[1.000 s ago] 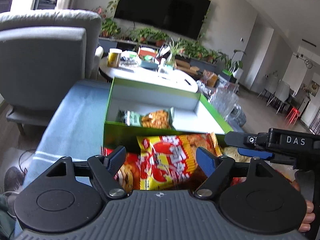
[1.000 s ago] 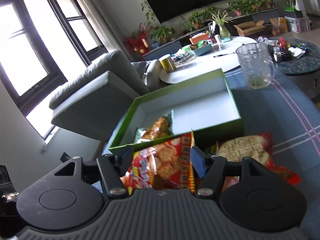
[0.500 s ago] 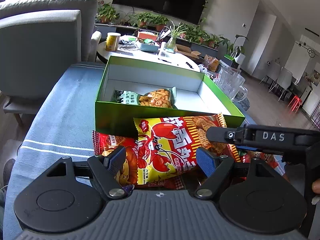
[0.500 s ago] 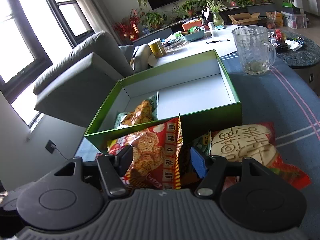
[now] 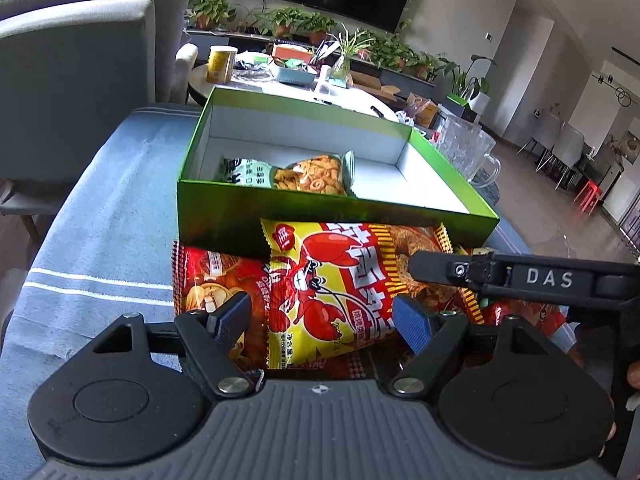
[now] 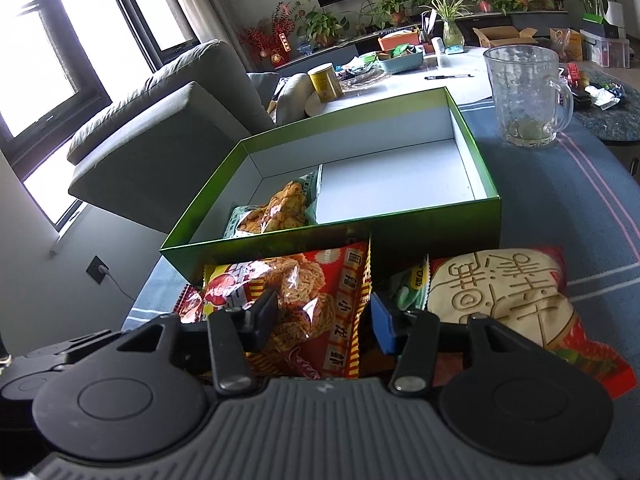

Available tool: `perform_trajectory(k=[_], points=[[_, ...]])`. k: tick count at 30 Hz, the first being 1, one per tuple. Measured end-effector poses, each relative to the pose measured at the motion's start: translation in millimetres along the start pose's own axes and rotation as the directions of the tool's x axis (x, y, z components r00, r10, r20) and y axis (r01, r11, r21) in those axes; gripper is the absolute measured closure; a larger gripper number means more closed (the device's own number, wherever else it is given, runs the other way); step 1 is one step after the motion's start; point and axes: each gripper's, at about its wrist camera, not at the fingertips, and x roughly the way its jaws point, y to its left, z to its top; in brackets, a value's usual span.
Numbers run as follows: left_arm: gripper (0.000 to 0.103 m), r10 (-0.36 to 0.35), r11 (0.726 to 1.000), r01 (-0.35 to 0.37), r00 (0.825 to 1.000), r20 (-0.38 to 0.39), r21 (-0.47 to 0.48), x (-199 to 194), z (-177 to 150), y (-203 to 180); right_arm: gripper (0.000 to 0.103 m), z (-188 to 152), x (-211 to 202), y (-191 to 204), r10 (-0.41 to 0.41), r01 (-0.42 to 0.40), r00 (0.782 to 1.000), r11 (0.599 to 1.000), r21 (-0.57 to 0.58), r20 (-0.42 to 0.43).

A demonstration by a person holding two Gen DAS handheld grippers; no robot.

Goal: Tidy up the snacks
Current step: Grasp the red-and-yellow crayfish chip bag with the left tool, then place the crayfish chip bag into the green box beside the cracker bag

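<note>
Fingers of my right gripper (image 6: 320,320) straddle, unclosed, the yellow crinkly lobster snack bag (image 5: 332,292); next I pinch and lift it into the green cardboard box (image 5: 224,216); left gripper (image 5: 320,316) gapes empty.

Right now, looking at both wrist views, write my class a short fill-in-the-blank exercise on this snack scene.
1. The green cardboard box has ____ snack bag inside.
2. The yellow crayfish snack bag lies ____ the box.
3. The clear glass mug stands on the ____ striped tablecloth.
4. The left tongs are ____.

Missing words: one; outside; blue; open
</note>
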Motion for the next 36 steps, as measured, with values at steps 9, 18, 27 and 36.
perform_trajectory(k=[9,18,27,36], points=[[0.019,-0.013,0.999,0.013,1.0,0.003,0.031,5,-3,-4,0.024,-1,0,1,0.011,-0.011,1.0,1.0,0.012,-0.003],[0.043,-0.037,0.996,0.034,0.999,0.037,0.084,-6,-2,-15,0.024,-3,-1,9,0.009,-0.009,1.0,1.0,-0.002,0.003],[0.043,-0.042,0.994,0.028,0.99,0.137,0.106,-33,10,-27,0.024,3,-23,19,0.052,-0.052,0.996,0.999,0.004,0.072],[0.043,-0.031,0.991,0.005,0.981,0.193,0.133,-36,40,-31,0.024,33,-33,30,0.047,-0.04,0.985,0.998,-0.043,0.164]])
